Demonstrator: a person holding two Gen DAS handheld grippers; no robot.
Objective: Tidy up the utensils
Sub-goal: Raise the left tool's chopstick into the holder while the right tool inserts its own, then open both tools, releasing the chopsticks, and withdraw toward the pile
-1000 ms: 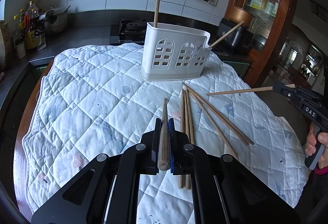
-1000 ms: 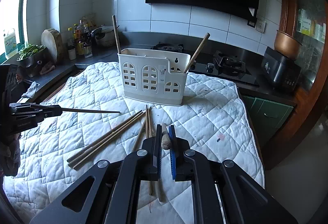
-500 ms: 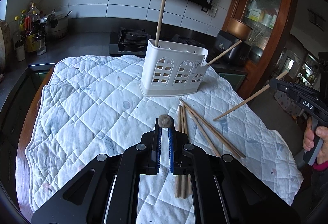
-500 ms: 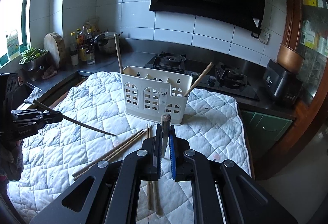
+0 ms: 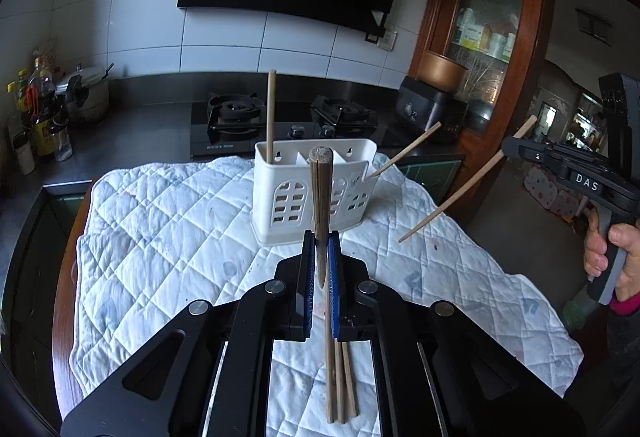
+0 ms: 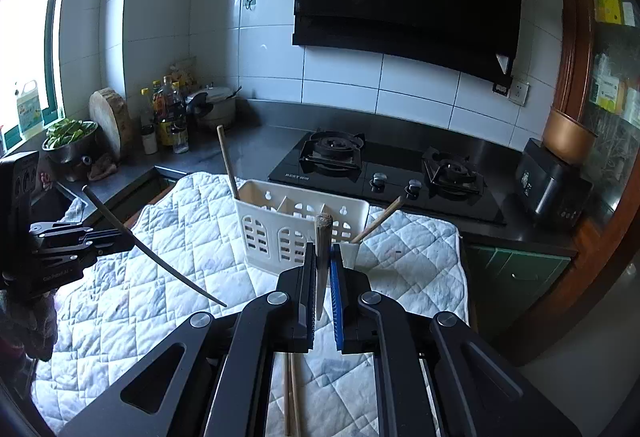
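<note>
The left gripper (image 5: 321, 257) is clamped on one chopstick (image 5: 320, 197), which stands nearly upright between its jaws with the thick butt end on top and the thin tip pointing down. The right gripper (image 6: 323, 273) is likewise closed on another chopstick (image 6: 321, 249), also held close to upright, butt end up. Each tool shows in the other's camera off to the side, its stick slanting down toward the cloth with the tip in the air.

Just beyond both grippers stands a white slotted holder (image 5: 316, 193) on a quilted cloth (image 5: 160, 237) that covers the table. One chopstick (image 5: 270, 117) stands upright at the holder's left end, and another (image 5: 408, 149) leans out over its right end. Below the left gripper a few loose chopsticks (image 5: 339, 377) lie side by side on the cloth; how many is hard to say, since the jaws hide part of them.

Behind the table a dark counter carries a gas stove (image 6: 384, 173), with bottles (image 6: 170, 117) near the window.
</note>
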